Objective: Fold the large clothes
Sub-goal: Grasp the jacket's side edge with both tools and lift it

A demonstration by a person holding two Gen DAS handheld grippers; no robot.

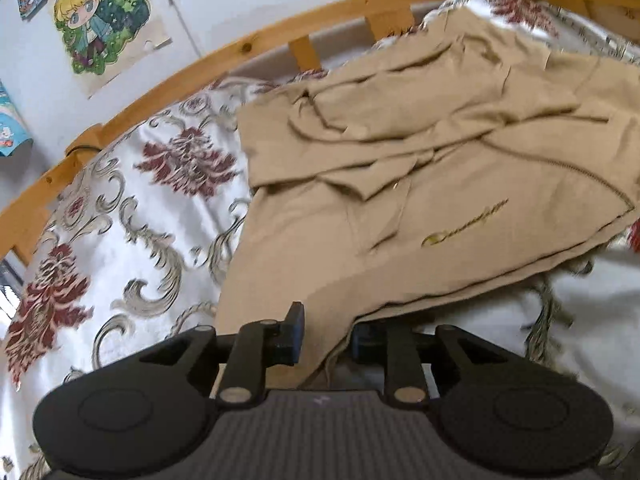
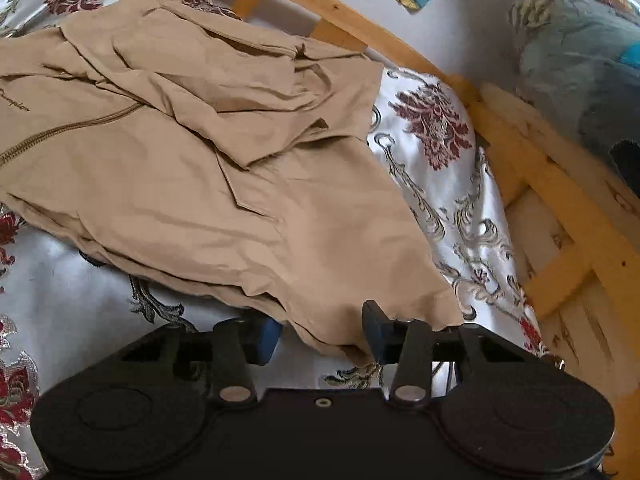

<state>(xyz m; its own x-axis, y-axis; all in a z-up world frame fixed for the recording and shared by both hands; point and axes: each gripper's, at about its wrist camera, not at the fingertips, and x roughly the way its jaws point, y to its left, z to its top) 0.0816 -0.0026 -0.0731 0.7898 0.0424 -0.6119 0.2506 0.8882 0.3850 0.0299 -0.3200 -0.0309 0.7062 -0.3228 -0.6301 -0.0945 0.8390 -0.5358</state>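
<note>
A tan zip-up jacket (image 1: 420, 184) with a small chest logo lies partly folded on a floral bedspread (image 1: 132, 200). Its sleeves are laid over its upper part. My left gripper (image 1: 326, 336) is at the jacket's near left hem corner. The cloth runs down between its fingers, which stand a little apart around it. In the right wrist view the jacket (image 2: 208, 184) fills the left and middle. My right gripper (image 2: 320, 332) is at the near right hem corner, with cloth between its fingers.
A wooden bed rail (image 1: 256, 40) curves along the far side under a wall with cartoon posters (image 1: 100, 20). In the right wrist view the rail (image 2: 560, 184) runs down the right, with a bluish bundle (image 2: 580, 48) beyond it.
</note>
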